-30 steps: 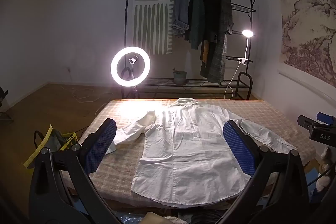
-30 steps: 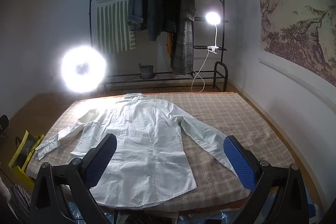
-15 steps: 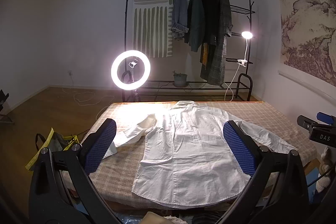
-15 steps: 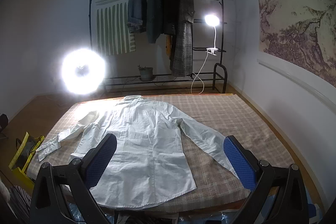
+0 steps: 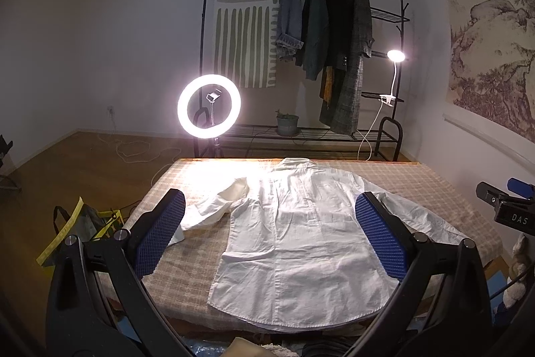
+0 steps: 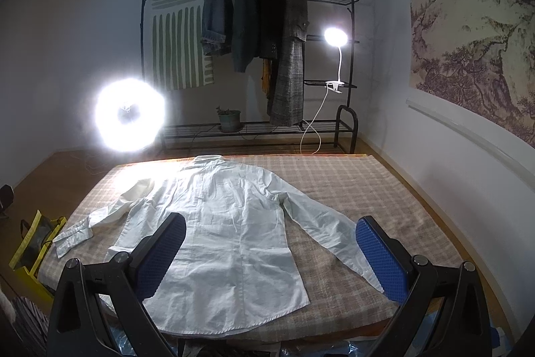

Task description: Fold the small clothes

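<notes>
A white long-sleeved shirt (image 5: 297, 240) lies flat on the checked table (image 5: 187, 270), collar at the far edge, hem near me. It also shows in the right wrist view (image 6: 227, 240) on the table (image 6: 351, 186). Its left sleeve is bent and crumpled, its right sleeve stretches out toward the near right corner. My left gripper (image 5: 269, 236) is open and empty, held above the near edge over the shirt's lower half. My right gripper (image 6: 269, 253) is open and empty, above the hem and the right sleeve's cuff.
A lit ring light (image 5: 209, 107) stands behind the table's far left corner. A clothes rack (image 5: 321, 56) with hanging coats and a clip lamp (image 5: 396, 56) stands at the back wall. A yellow bag (image 5: 80, 230) lies on the floor at left. The right gripper's body (image 5: 505, 206) shows at right.
Both grippers have risen and tilted up slightly, so the table and shirt sit lower in view. The shirt has not moved.
</notes>
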`<state>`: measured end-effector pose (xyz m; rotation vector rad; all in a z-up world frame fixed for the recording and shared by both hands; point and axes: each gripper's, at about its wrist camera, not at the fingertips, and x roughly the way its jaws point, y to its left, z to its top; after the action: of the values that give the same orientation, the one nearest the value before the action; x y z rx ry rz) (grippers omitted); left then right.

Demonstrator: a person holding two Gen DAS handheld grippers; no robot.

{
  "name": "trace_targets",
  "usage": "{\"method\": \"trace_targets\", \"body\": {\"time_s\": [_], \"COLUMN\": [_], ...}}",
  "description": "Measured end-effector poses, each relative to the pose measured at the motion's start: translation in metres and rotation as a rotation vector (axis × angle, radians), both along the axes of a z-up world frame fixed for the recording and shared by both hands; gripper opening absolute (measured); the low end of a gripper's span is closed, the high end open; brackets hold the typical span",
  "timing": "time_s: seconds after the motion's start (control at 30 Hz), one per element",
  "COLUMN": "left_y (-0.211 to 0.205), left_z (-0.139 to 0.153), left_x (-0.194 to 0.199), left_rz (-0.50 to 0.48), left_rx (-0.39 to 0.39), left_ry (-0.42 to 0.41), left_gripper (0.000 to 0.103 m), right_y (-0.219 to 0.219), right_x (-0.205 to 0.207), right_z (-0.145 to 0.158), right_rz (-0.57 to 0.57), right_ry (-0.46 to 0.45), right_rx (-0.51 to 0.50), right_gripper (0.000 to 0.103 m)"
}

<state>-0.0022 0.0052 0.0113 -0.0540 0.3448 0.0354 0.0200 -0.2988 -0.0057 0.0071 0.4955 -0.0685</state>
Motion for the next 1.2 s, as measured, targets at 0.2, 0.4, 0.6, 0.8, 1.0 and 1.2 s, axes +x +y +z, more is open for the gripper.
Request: {"method": "trace_targets", "body": {"time_s": [0.2,0.4,0.6,0.8,1.0,1.2], "left_y": [0.0015,0.0023,0.0045,0.0048,0.0037,0.005], "left_z": [0.0004,-0.002,-0.0019,-0.0024,-0.0025,-0.004], "left_x": [0.0008,0.0014,0.0011,0.0013,0.0018,0.002], "left_rz": [-0.002,-0.001,-0.004,-0.003,-0.002,-0.001], "left_rx": [-0.002,-0.003,-0.004,-0.006,-0.005,-0.006], "left_ry": [0.001,0.002,0.004,0.004,0.003,0.003], "left_gripper": [0.103,0.103,0.103,0.103,0.103,0.103], "right_y": [0.0038,0.0045,0.003,0.0025,0.0024,0.0036], "right_x": [-0.0024,-0.0026,-0.0035,-0.0037,-0.0035,-0.0038], "right_z": [0.001,0.0027,0.0047,0.0055,0.0061,0.0074], "right_rz": [-0.003,-0.004,-0.001,0.0,-0.001,-0.002], "right_ry": [-0.012,-0.017,-0.026,-0.03,-0.032,-0.039], "right_rx": [-0.022,-0.02,-0.01,-0.005,-0.004,-0.004], "right_gripper": [0.103,0.103,0.103,0.103,0.103,0.103]}}
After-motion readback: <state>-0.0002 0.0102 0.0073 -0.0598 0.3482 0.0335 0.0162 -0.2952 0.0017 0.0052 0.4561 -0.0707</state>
